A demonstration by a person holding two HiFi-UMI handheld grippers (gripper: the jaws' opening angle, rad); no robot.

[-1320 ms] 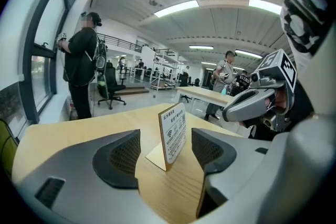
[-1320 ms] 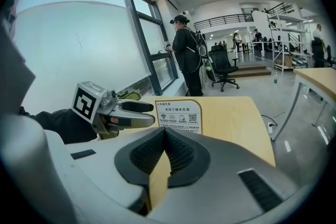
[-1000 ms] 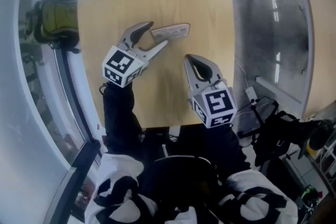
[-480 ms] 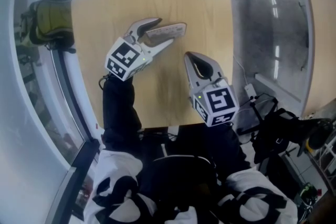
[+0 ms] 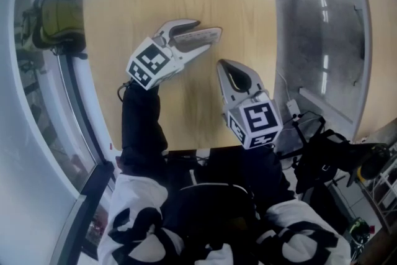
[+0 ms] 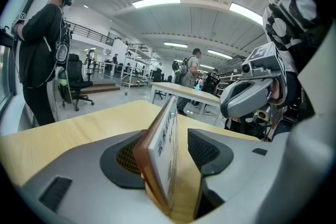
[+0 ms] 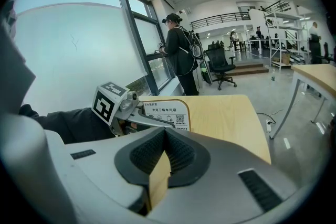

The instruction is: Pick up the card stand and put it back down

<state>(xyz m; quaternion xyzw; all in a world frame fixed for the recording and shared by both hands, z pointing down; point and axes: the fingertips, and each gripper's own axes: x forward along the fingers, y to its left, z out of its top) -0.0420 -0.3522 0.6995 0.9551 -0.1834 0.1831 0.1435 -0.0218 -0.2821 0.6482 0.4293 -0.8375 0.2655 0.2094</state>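
On the pale wooden table (image 5: 248, 22), the grey left gripper (image 5: 201, 35), jaws spread and just now closing, is straddling the white, brown-backed card stand (image 6: 167, 155). With the pads closing unevenly, the thin stand is likely tipping or skidding. Counting: 1 table, 2 grippers, the right gripper (image 5: 224, 68) sitting pressed together and empty, 1 stand.

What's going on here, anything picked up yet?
A person is working at a wooden table with a gripper in each hand. The left gripper straddles the card stand, which is upright on the table. Its jaws have just been closing, but there is a gap on one side, so nothing is gripped or lifted yet. The right gripper is shut and empty, off to the side of the stand.
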